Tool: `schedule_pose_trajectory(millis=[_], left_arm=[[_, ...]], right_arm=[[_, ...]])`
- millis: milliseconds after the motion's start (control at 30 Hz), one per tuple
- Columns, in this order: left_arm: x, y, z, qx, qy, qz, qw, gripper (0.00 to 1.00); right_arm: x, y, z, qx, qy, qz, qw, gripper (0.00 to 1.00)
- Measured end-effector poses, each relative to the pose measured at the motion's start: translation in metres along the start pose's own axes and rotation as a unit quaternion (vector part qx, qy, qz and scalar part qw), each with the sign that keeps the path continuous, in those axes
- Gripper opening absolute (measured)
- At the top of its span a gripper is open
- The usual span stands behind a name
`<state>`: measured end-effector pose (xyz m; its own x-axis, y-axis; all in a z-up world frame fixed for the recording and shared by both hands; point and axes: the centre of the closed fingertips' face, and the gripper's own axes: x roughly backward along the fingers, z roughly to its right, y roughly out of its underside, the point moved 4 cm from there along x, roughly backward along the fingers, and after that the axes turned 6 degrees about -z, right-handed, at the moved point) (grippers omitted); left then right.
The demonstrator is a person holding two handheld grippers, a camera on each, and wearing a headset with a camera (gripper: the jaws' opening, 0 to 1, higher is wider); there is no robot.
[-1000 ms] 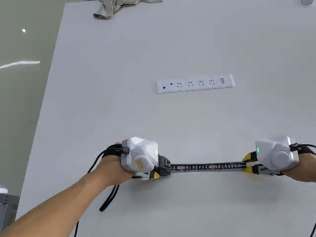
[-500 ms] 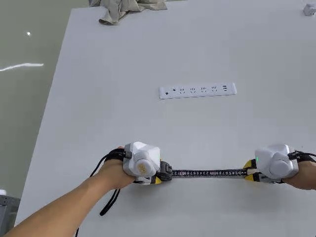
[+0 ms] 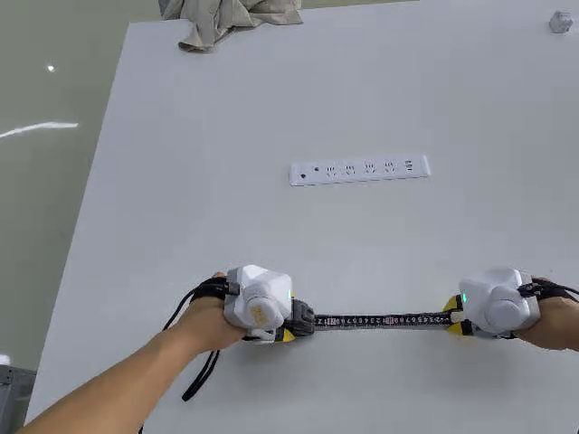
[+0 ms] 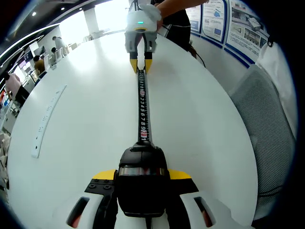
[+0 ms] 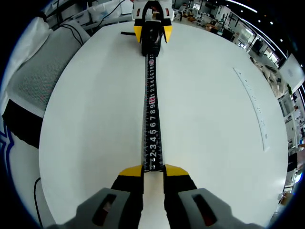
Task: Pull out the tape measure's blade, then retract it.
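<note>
- Nearer the person than the white power strip point(image 3: 358, 169), and well apart from it on the table point(image 3: 226, 136), the blade point(image 3: 384, 320) of the tape measure runs roughly parallel to the strip, drawn out straight between the two grippers.
- The left gripper point(image 4: 143, 174) has its jaws clamped against both sides of the tape measure case point(image 4: 143, 191). The case sits on the person's side of the power strip, level with the strip's left end.
- The right gripper point(image 5: 152, 171) has its jaws pinched to a narrow gap on the blade's free end. This is on the person's side of the power strip and a little past its right end.
- The case is a black, rounded block of matt plastic with a glossier band across its front, where the blade comes out.
- The blade is a thin, flat black band printed with white numerals and a few red marks. It lies low over the table; whether it touches the surface cannot be told.
- Both grippers have smooth white housings, dark jaws with yellow tips, and a small green light.
- The power strip is a long, flat white bar with a row of sockets.
- The table is white, smooth and matt.
- Beyond the power strip, at the table's far edge and towards the left, lies a crumpled beige cloth point(image 3: 222, 16).
</note>
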<state>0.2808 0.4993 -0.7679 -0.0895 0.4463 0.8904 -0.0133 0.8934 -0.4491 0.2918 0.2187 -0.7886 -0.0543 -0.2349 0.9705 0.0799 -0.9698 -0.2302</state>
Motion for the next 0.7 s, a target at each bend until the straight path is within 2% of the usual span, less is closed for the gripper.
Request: schedule_pose_trajectory(millis=[33,333,700], left_arm=[[-0.0001,-0.0003,-0.0001,-0.002,0.0,0.001,1.0,0.36],[0.0001,-0.0003,0.0011,-0.009,-0.005,0.0,0.9999,0.37],[0.0,0.0004,-0.0009,-0.001,-0.014,-0.002,0.9999,0.37]], right_arm=[[-0.0004,-0.002,0.0004,-0.002,0.002,0.01,0.9999,0.15],[-0.0012,-0.0017,0.0007,-0.009,0.002,0.005,0.9999,0.16],[-0.0018,-0.0032,0.0018,-0.026,0.006,0.011,0.9996,0.17]])
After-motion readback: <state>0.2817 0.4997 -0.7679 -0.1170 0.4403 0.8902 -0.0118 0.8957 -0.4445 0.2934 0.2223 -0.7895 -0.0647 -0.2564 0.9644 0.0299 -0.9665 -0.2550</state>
